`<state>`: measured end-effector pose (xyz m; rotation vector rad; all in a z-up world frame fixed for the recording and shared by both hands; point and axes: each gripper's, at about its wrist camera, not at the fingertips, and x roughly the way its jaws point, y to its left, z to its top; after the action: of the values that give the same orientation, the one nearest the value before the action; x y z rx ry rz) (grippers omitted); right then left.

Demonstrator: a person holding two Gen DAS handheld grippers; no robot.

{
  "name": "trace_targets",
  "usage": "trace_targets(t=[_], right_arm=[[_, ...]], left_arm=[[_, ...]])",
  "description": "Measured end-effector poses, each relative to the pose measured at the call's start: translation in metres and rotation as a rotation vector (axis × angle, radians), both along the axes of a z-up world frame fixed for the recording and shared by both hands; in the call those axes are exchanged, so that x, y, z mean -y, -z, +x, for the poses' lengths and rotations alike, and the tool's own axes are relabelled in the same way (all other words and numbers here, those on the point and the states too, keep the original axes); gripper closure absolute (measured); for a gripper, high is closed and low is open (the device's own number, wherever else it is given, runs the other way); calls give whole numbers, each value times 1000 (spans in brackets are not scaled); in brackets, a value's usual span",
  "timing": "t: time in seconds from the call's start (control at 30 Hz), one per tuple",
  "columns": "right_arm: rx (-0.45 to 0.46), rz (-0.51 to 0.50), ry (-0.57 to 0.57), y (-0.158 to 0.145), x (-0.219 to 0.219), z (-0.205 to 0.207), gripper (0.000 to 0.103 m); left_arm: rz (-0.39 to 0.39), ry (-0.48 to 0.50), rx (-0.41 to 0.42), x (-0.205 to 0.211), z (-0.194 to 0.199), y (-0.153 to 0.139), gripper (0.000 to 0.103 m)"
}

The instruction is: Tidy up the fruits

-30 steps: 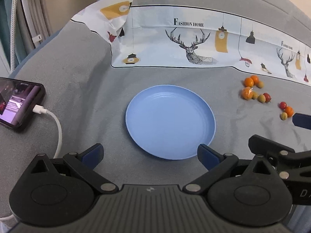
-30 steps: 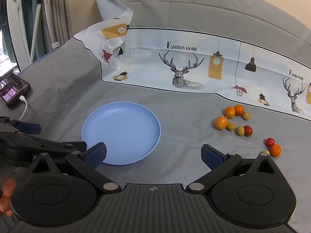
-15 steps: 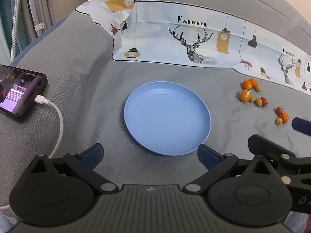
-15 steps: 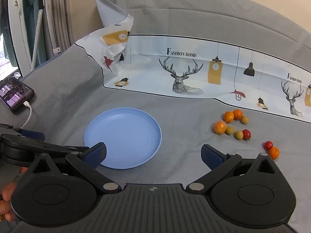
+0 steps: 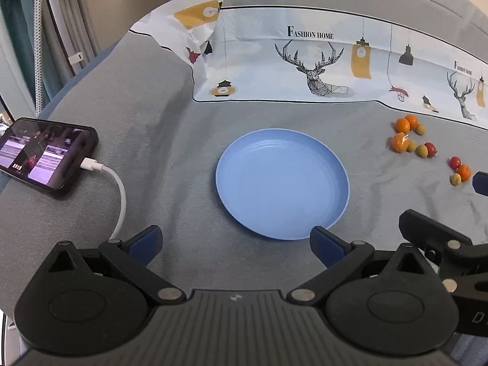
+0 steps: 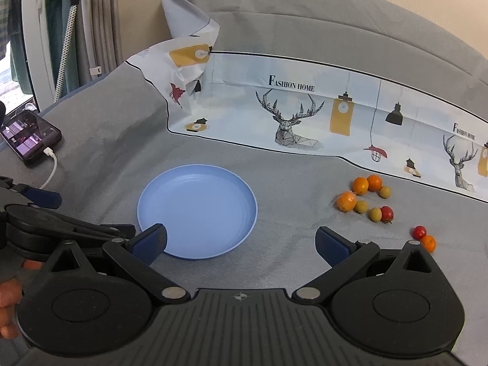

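Note:
An empty blue plate [image 5: 282, 183] [image 6: 196, 210] lies on the grey cloth. To its right sit several small fruits: oranges [image 5: 400, 142] [image 6: 346, 201], green ones [image 6: 375, 214] and red ones [image 5: 455, 162] [image 6: 386, 213]. My left gripper [image 5: 235, 242] hovers open just before the plate's near rim, nothing between its fingers. My right gripper [image 6: 241, 242] is open too, above the cloth between plate and fruits, and shows at the right edge of the left wrist view [image 5: 451, 241].
A phone [image 5: 45, 155] [image 6: 30, 135] with a white charging cable [image 5: 120, 195] lies at the left. A printed deer-pattern sheet [image 5: 320, 67] [image 6: 305, 116] stands along the back. A person's fingers [image 6: 9, 302] hold the left gripper.
Both grippers have drawn back and risen slightly, so the plate and fruits look smaller and farther. Nothing was taken hold of.

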<state>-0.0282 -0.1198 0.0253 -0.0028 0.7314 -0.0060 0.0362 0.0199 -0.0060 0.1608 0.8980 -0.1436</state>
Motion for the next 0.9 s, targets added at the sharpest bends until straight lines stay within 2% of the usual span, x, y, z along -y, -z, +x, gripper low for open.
trace_targets(t=[0.9], right_arm=[[6, 23, 31, -2, 9, -6, 0]], left_arm=[[21, 17, 1, 9, -11, -9, 0]])
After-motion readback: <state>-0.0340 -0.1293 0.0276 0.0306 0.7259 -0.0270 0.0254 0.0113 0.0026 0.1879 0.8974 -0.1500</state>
